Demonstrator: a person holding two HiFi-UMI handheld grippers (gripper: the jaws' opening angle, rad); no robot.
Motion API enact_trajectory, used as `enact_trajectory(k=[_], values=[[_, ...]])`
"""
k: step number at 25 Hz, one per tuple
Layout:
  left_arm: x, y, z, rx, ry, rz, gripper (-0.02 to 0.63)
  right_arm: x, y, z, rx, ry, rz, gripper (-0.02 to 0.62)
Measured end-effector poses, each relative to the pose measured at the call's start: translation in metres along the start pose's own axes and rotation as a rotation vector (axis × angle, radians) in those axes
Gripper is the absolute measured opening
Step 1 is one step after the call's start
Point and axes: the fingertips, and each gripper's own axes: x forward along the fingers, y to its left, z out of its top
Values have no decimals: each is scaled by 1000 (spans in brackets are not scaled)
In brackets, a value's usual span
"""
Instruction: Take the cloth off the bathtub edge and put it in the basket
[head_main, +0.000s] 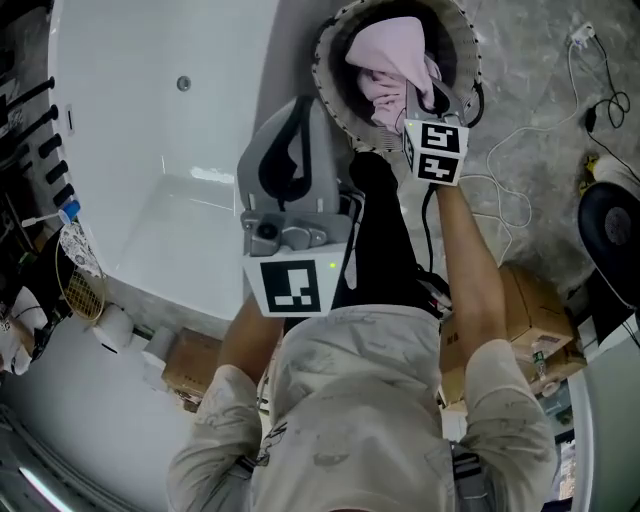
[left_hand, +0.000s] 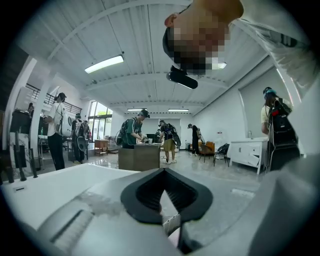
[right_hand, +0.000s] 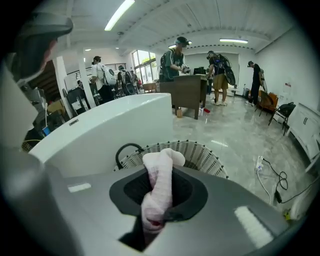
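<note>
The right hand-held gripper (right_hand: 160, 172) held the pink cloth (head_main: 385, 55) tight over the round basket (head_main: 327, 85) by the bathtub (head_main: 150, 120) edge, and the left hand-held gripper (left_hand: 162, 172) was closed on nothing.

A cardboard box (head_main: 525, 300) lies on the grey floor (head_main: 530, 110); 2 people (right_hand: 176, 60) stand at a dark counter (right_hand: 187, 92).

The crumpled pale pink cloth (head_main: 392, 62) lies against the dark inside of the round woven basket (head_main: 322, 85), which is white with black rim stitching. The glossy white bathtub (head_main: 140, 120) is on the left. The grey left gripper (head_main: 303, 103) and grey right gripper (head_main: 418, 105) have black pads and black-and-white marker squares. The stone floor (head_main: 540, 90) on the right is mottled grey.
</note>
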Motion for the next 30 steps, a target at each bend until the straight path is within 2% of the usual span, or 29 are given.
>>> enact_trajectory(k=[7, 11, 16, 21, 30], values=[[15, -16, -64, 19, 22, -60, 2, 80, -18, -78, -9, 186, -2, 52], [15, -16, -79, 17, 50, -64, 2, 103, -15, -111, 19, 279, 36, 54], [12, -18, -86, 2, 65, -63, 2, 108, -18, -116, 19, 302, 33, 88], [7, -16, -77, 4, 49, -61, 2, 107, -15, -123, 25, 329, 32, 248], [-20, -11, -44, -16, 6, -16, 2, 72, -2, -113, -11, 325, 46, 255]])
